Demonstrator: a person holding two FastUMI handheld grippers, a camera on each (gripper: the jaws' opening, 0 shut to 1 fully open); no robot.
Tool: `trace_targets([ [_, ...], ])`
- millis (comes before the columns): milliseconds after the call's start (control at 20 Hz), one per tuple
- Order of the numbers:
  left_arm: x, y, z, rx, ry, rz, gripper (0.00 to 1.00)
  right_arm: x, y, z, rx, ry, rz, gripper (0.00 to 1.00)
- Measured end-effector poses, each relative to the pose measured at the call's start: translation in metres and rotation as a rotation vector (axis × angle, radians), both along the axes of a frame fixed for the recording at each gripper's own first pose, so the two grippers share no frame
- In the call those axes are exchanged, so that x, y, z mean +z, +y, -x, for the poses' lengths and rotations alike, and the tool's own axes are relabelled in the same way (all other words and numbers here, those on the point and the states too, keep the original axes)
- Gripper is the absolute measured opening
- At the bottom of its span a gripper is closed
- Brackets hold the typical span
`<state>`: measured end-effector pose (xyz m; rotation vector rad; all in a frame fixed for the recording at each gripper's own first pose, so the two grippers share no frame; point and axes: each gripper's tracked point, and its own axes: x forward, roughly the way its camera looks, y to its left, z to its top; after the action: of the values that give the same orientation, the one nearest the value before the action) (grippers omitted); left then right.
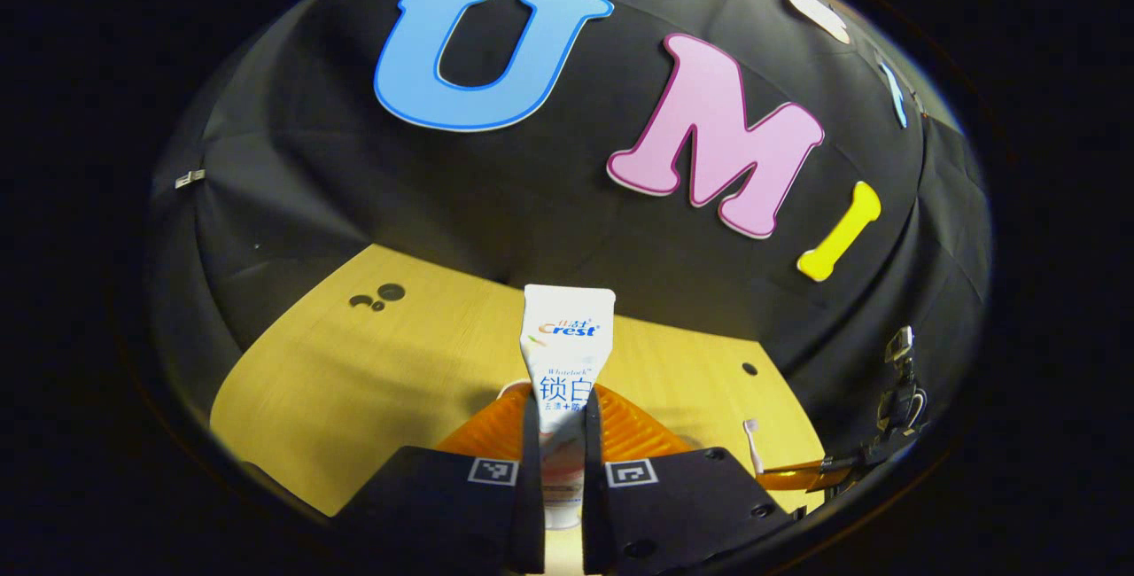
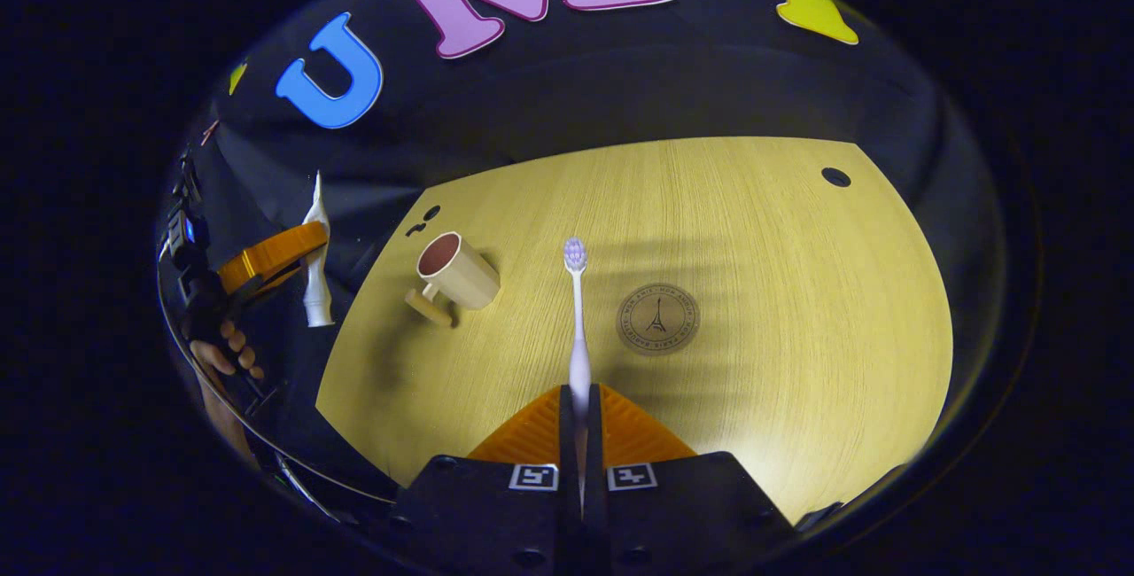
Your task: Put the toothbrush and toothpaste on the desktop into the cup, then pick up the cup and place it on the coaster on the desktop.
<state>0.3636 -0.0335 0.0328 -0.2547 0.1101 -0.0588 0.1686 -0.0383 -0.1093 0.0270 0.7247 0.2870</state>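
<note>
The cup point(image 2: 458, 271) lies tipped on its side near the worktop's point(image 2: 797, 292) far left corner, its mouth showing a dark, empty inside, handle toward the near edge. The round coaster point(image 2: 657, 319) lies flat mid-worktop, bare, well apart from the cup.

The left gripper point(image 1: 560, 434) has its jaws nearly closed, pressing both sides of the toothpaste point(image 1: 565, 354), which stands upright, lifted off the worktop; in the right gripper view that same tube hangs beyond the left edge, a hand point(image 2: 226, 350) behind it. The right gripper point(image 2: 580, 416) is clamped on the toothbrush point(image 2: 578, 319) handle, bristles pointing away, between cup and coaster.

The right half of the worktop lies open.
</note>
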Motion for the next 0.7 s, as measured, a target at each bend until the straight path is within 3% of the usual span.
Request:
trace_targets([
  [50, 0.004, -0.002, -0.011, -0.016, -0.030, 0.029, 0.17, 0.001, -0.003, -0.003, 0.006, 0.000, 0.001, 0.05],
  [150, 0.007, 0.003, -0.036, -0.022, -0.085, 0.063, 0.22, 0.003, -0.007, -0.008, 0.020, 0.002, 0.008, 0.05],
  [200, 0.007, 0.008, -0.044, -0.019, -0.103, 0.063, 0.17, 0.003, -0.010, -0.009, 0.025, 0.002, 0.009, 0.05],
  [250, 0.007, 0.016, -0.056, -0.013, -0.120, 0.054, 0.22, 0.003, -0.013, -0.012, 0.024, 0.002, 0.006, 0.05],
  [450, 0.004, 0.029, -0.092, -0.041, -0.191, -0.007, 0.22, -0.005, -0.021, -0.019, 0.025, 0.011, 0.010, 0.05],
  [700, -0.023, 0.021, -0.125, -0.111, -0.225, -0.007, 0.22, -0.019, -0.020, -0.027, 0.041, 0.009, 0.046, 0.05],
])
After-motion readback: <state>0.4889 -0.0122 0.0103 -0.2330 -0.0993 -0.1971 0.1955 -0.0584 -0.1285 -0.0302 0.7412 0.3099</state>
